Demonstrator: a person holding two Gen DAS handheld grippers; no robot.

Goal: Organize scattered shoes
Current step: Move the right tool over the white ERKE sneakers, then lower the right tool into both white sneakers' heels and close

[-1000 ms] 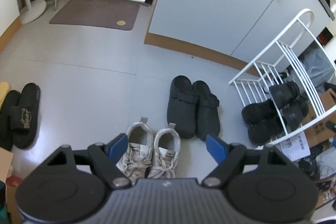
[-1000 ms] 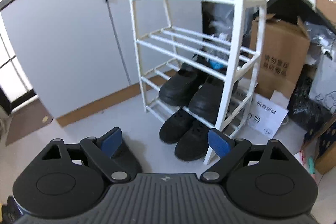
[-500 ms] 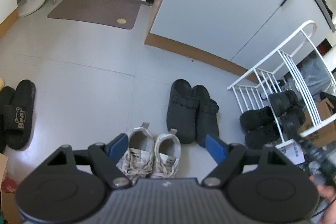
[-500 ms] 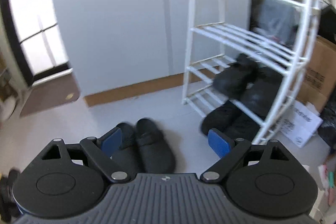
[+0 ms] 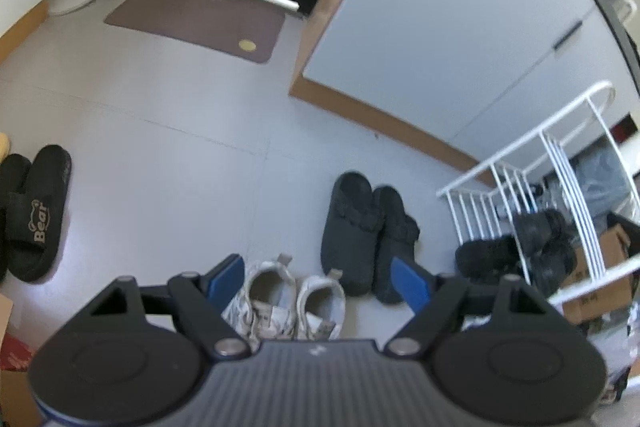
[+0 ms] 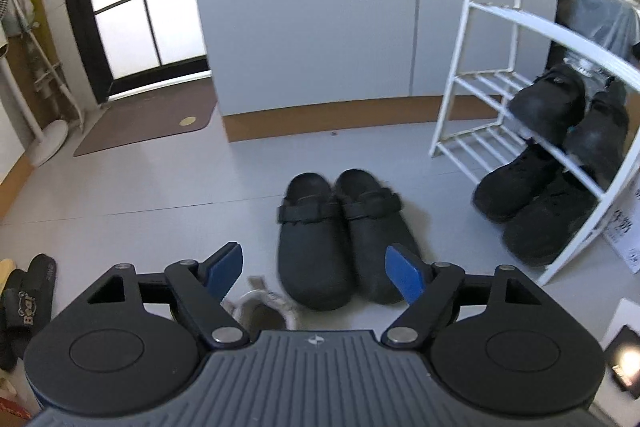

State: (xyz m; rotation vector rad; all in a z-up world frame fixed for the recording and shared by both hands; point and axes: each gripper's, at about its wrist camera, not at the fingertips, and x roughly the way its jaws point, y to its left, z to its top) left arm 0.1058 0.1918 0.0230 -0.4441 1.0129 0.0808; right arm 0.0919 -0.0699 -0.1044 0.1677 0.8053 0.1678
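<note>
- The right gripper pointed down at the floor; its blue-padded jaws were closing but still wide apart, and nothing was held. The black clogs lay side by side directly ahead, seen between the fingertips, toes pointing away.
- The left gripper stood wide open and empty above the white sneakers; the clogs lay ahead and to its right.
- The white shoe rack stood ahead and to the right of the right gripper, with black shoes on a lower shelf and another black pair at its foot.
- Black slides lay far left of the left gripper.
- In the right wrist view only a sneaker's heel showed, cut off by the gripper body.
- The floor was pale grey; a brown doormat lay before a glazed door, beside grey cabinet fronts.
</note>
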